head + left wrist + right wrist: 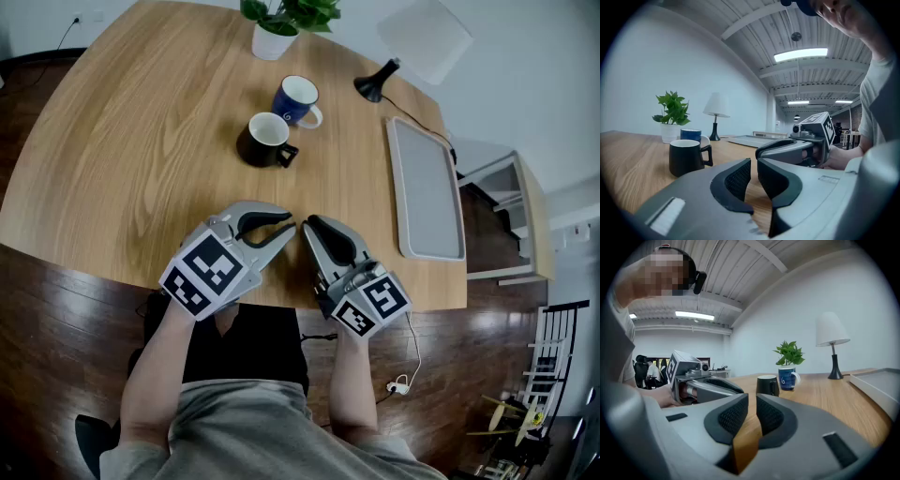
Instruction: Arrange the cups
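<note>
A black cup (267,139) with a white inside stands on the wooden table (141,141), its handle to the right. Just behind it is a blue cup (298,99) with a white handle. Both of my grippers hover side by side over the table's near edge, well short of the cups. My left gripper (289,225) is shut with nothing in it, and so is my right gripper (307,227); their tips nearly meet. The left gripper view looks past its gripper (753,165) to the black cup (686,157) and blue cup (690,134). The right gripper view has them further off, black cup (767,385) and blue cup (787,379), beyond its gripper (752,412).
A potted plant (281,23) in a white pot stands at the table's far edge. A lamp (412,47) with a white shade and a black base is at the back right. A long grey tray (427,187) lies along the right side.
</note>
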`<control>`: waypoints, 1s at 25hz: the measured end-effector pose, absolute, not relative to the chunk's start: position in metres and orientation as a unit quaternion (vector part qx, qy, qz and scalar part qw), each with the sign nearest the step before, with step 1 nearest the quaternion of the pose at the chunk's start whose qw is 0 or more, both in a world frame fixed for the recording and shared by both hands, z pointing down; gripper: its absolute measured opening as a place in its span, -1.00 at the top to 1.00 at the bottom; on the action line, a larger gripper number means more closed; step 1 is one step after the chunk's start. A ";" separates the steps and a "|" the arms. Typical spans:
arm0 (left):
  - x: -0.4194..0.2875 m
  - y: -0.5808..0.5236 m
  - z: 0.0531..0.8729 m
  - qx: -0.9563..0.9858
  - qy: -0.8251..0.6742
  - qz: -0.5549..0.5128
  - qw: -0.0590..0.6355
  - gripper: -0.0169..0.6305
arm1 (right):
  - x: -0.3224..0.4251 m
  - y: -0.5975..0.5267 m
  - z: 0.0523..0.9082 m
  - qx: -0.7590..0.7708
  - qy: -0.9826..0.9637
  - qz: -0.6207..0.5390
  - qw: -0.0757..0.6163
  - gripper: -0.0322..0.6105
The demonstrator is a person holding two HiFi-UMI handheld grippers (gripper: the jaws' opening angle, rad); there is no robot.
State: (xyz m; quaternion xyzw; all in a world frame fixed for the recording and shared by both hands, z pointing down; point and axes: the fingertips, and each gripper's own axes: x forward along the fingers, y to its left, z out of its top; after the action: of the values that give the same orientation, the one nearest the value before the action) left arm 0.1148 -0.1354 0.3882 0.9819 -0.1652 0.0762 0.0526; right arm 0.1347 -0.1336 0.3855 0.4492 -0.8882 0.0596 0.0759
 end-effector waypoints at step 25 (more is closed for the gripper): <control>0.116 -0.135 0.391 0.982 -0.166 0.080 0.053 0.81 | 0.178 -0.198 0.368 0.482 -0.869 0.037 0.108 0.27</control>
State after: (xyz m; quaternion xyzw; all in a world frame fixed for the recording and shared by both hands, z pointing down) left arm 0.1160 -0.1349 0.3912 0.9816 -0.1655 0.0796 0.0530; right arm 0.1781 -0.1983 0.3679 0.4817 -0.8688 0.0369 0.1085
